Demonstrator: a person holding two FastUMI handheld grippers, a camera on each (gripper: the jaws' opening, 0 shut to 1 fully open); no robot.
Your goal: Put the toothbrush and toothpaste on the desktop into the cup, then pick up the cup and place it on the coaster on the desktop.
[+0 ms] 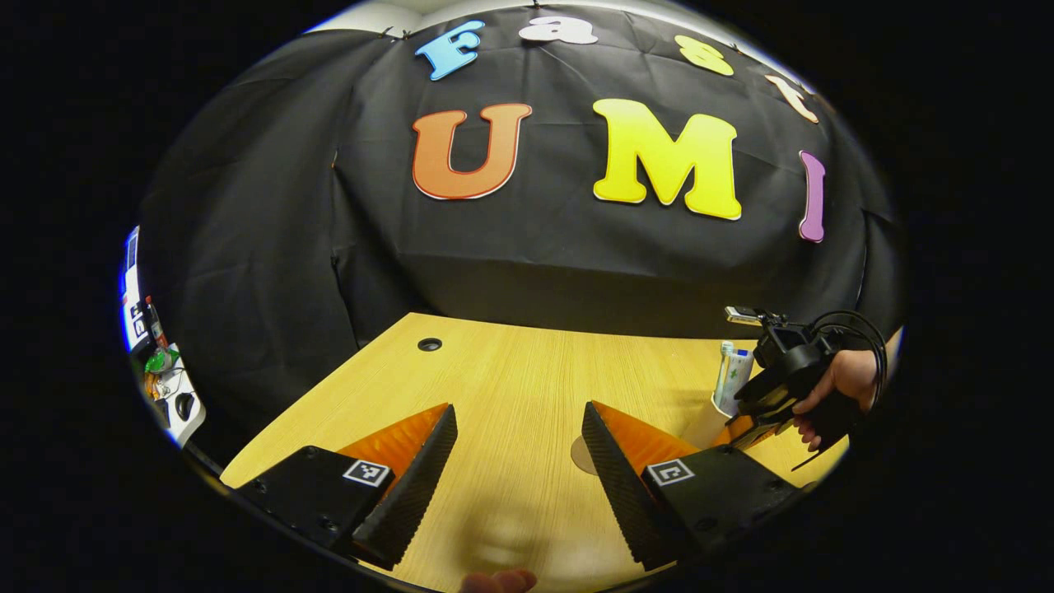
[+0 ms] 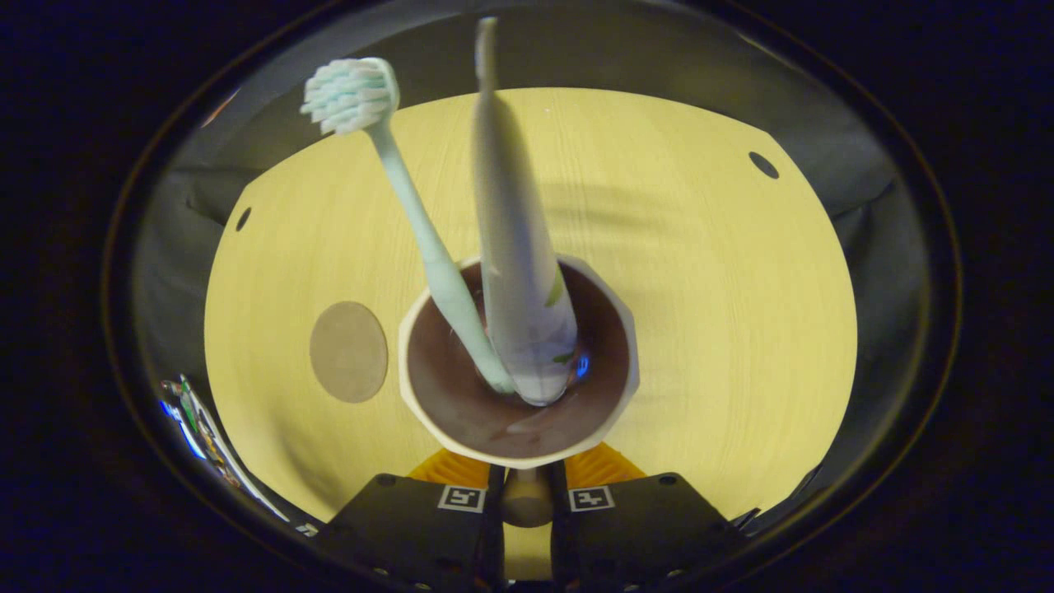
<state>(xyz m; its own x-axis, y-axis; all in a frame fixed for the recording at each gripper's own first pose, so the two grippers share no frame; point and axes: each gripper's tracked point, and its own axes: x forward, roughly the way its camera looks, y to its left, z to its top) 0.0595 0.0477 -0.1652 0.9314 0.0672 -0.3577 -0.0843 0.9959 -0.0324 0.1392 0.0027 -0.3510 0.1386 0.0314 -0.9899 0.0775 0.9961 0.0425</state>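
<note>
Your desk [image 2: 700, 272] carries the cup [image 2: 517, 428] at frame centre, right gripper [image 2: 527, 498] clenched on its rim; toothpaste [image 2: 519, 272] and toothbrush [image 2: 412, 222] already stand inside. Coaster [image 2: 348, 352], centre-left, awaits the cup (lift status unclear). Left gripper [image 1: 519, 469] is released, idle.

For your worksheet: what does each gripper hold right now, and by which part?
The right gripper grips the cup by its near rim. The left gripper holds nothing.

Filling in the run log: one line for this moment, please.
toothbrush, toothpaste: in cup | right tool: shut on cup | left tool: open | coaster: bare
</note>
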